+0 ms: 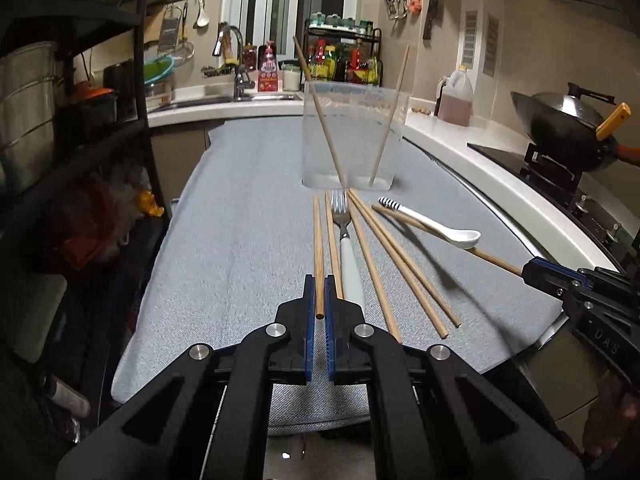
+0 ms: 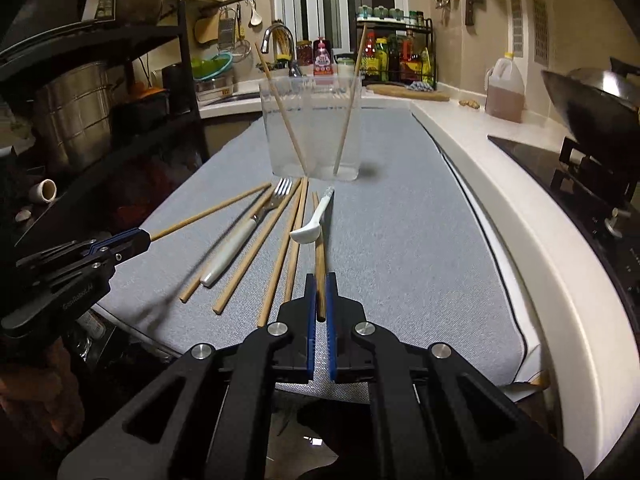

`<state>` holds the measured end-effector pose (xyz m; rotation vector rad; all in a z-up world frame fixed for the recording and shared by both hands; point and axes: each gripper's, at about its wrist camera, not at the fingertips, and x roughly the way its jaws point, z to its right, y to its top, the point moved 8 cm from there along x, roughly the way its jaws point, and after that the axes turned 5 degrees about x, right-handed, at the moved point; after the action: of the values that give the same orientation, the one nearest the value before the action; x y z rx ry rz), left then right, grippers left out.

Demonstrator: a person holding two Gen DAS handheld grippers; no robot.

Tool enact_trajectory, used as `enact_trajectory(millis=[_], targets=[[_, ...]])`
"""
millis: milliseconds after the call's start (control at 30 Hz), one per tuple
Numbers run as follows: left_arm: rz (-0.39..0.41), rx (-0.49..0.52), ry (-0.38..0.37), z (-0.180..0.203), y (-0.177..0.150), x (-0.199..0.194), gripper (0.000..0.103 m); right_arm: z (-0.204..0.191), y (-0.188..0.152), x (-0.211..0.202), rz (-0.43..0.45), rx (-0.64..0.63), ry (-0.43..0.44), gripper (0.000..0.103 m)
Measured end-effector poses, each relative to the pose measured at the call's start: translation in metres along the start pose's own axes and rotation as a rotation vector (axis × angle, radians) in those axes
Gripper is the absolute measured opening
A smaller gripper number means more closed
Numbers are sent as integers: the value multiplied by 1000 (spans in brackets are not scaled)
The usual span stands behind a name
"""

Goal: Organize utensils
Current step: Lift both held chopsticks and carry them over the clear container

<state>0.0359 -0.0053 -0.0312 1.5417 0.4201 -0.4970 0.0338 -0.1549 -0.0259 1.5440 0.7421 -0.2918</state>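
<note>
On the counter [image 1: 240, 240], fork [image 1: 348, 236], spoon [image 1: 436, 228] and loose chopsticks lie before the cup [image 1: 354, 136]. Left gripper [image 1: 319, 294] and right gripper [image 2: 320, 294] each clamp one chopstick [image 1: 318, 240], jaws tight. Next, likely: carry both over the rim and drop them in.

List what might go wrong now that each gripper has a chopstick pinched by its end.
1. The left gripper and right gripper each pinch a chopstick near one end, so the long free end may swing or slip.
2. The right chopstick passes under the white spoon; lifting may flip or drag it.
3. The clear container looks light, with two chopsticks leaning inside; a careless insertion might tip it.
</note>
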Motion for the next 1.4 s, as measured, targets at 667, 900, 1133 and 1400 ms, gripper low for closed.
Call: enact_trajectory(millis=[667,900,1133,1400], targets=[[169,27,0,-7,70,-38,4,1,78,-61,181,-11,18,4],[168,2,-62,-17,118,-32,4,0,119,-56,197,-12,40,4],[128,7,-88,-20,155,-16,4,2,156,-44,196,-7,45,4],[62,29,-89,-19,183,-8,4,1,180,-26,146,-29,35,4]])
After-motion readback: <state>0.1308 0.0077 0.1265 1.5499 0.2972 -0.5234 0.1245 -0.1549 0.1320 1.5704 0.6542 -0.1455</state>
